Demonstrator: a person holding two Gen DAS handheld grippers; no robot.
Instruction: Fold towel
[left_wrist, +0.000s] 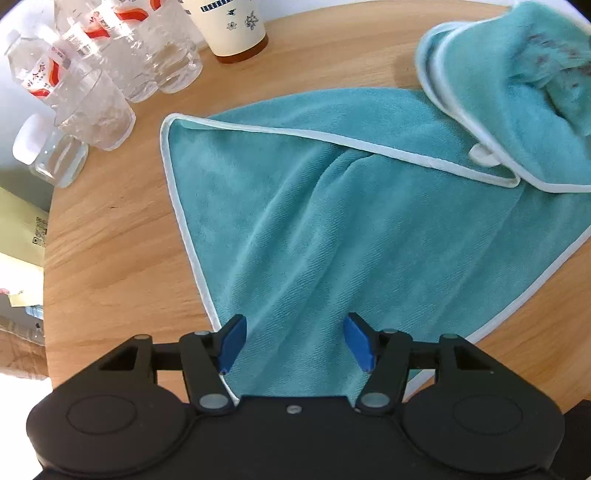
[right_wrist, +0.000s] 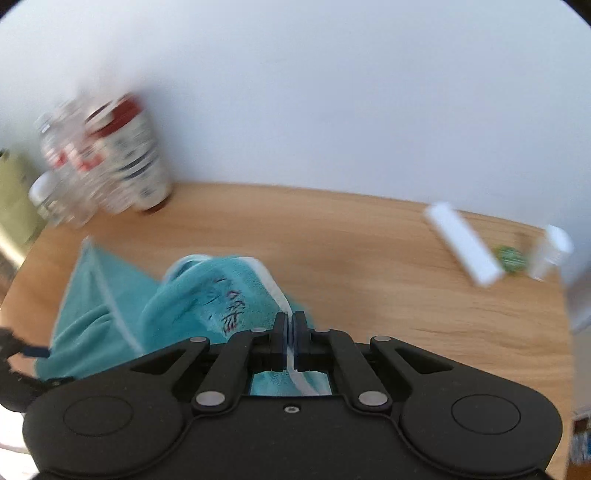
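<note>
Left wrist view: the left gripper (left_wrist: 295, 341) hovers low over the near part of a teal towel (left_wrist: 314, 229) with a white border, which lies spread on a round wooden table (left_wrist: 110, 236). Jaws stand wide apart; nothing between them but the cloth surface below, and they grip nothing. Blue pads (left_wrist: 232, 343) face each other across the gap. The towel's left edge runs from just outside the left jaw up and away to a rounded corner. Ahead and to the right of the jaws, one part of the towel is lifted and folded back over the flat part; a small white loop sits at the border there. Ahead-left of the jaws, well apart from the towel, stand clear plastic bottles (left_wrist: 92, 74) with red labels, and a paper cup (left_wrist: 232, 26) with a blue flower print.

Right wrist view (motion-blurred): the right gripper (right_wrist: 290, 332) has its jaws closed together, pinching the towel's white border, which passes straight between the pads. The bunched teal cloth (right_wrist: 207, 295) rises ahead-left of the jaws, dark lettering on it, unreadable. Flat towel lies farther left on the table (right_wrist: 388, 295). Far ahead-left: bottles (right_wrist: 62, 166) and cup (right_wrist: 136, 158), blurred. Ahead-right, well apart: a white bar-shaped thing (right_wrist: 461, 247) and another white item, both too blurred to identify.
</note>
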